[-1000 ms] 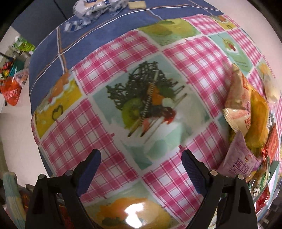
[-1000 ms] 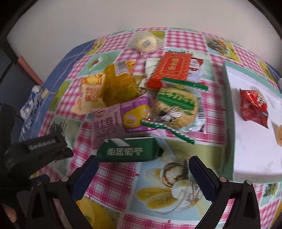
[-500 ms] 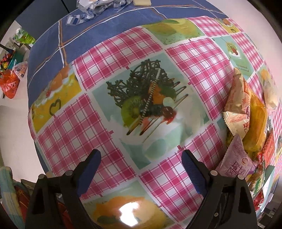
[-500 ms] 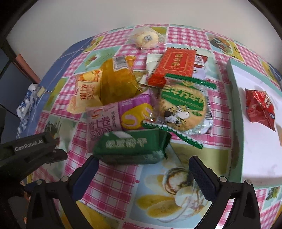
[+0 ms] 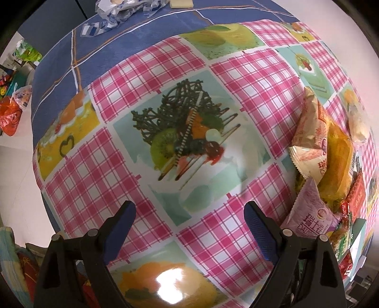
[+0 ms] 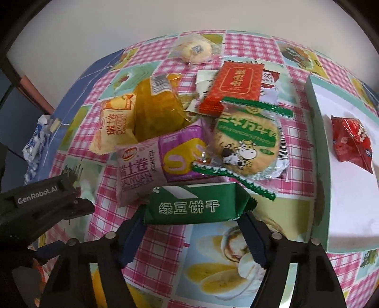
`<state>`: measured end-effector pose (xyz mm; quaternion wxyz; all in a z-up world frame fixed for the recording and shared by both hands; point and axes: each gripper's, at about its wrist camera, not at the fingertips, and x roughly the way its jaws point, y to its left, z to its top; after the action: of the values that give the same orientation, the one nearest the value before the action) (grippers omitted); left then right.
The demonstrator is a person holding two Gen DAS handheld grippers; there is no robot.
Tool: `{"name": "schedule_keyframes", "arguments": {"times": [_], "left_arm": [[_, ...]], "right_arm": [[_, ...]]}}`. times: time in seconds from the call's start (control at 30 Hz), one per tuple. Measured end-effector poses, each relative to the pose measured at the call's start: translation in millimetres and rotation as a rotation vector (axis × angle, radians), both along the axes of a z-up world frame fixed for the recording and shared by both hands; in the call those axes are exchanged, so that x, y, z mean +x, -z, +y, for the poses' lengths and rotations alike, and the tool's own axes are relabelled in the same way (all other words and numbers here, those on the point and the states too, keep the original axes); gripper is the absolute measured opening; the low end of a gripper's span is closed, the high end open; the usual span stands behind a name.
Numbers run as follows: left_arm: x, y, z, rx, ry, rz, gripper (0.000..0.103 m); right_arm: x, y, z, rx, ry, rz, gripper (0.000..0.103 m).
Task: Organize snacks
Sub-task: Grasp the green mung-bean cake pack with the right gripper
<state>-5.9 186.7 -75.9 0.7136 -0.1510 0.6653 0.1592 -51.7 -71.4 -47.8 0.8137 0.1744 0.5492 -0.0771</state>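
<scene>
A green biscuit packet (image 6: pixel 196 206) lies crosswise at the near edge of a snack pile. My right gripper (image 6: pixel 191 215) is closing on it, and both pads touch its ends. Behind it lie a purple Swiss-roll packet (image 6: pixel 151 165), a round cow-print biscuit pack (image 6: pixel 246 139), a red packet (image 6: pixel 236 83) and a yellow cake (image 6: pixel 156 111). My left gripper (image 5: pixel 188 208) hangs open over bare checked tablecloth (image 5: pixel 180 132), holding nothing. The pile (image 5: pixel 315 142) sits at the right edge of the left wrist view.
A white tray with a mint rim (image 6: pixel 317 142) stands right of the pile and holds a small red packet (image 6: pixel 353 142). A wrapped round pastry (image 6: pixel 194 49) lies at the back. Crumpled wrappers (image 5: pixel 118 11) rest on the blue cloth (image 5: pixel 118 47) beyond.
The right jaws have narrowed onto the green packet, which now sits between the fingers. The left gripper stayed open and almost still.
</scene>
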Motion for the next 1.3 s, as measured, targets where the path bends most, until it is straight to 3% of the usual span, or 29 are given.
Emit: {"name": "schedule_keyframes", "arguments": {"times": [0.3, 0.73, 0.8, 1.07, 1.3], "left_arm": [[12, -2, -31, -0.068, 0.067, -0.021, 0.093], [41, -7, -127, -0.205, 0.331, -0.092, 0.093], [41, -7, -142, -0.209, 0.363, -0.099, 0.093], [48, 7, -190, -0.231, 0.423, -0.117, 0.093], [60, 18, -224, -0.173, 0.472, -0.139, 0.092]], "right_arm": [[-12, -3, -25, 0.039, 0.074, 0.02, 0.073], [-35, -15, -71, 0.099, 0.207, 0.023, 0.067], [-38, -17, -75, 0.101, 0.215, 0.019, 0.063], [-36, -15, -79, 0.121, 0.218, 0.024, 0.062], [-32, -14, -79, 0.124, 0.213, 0.033, 0.063]]}}
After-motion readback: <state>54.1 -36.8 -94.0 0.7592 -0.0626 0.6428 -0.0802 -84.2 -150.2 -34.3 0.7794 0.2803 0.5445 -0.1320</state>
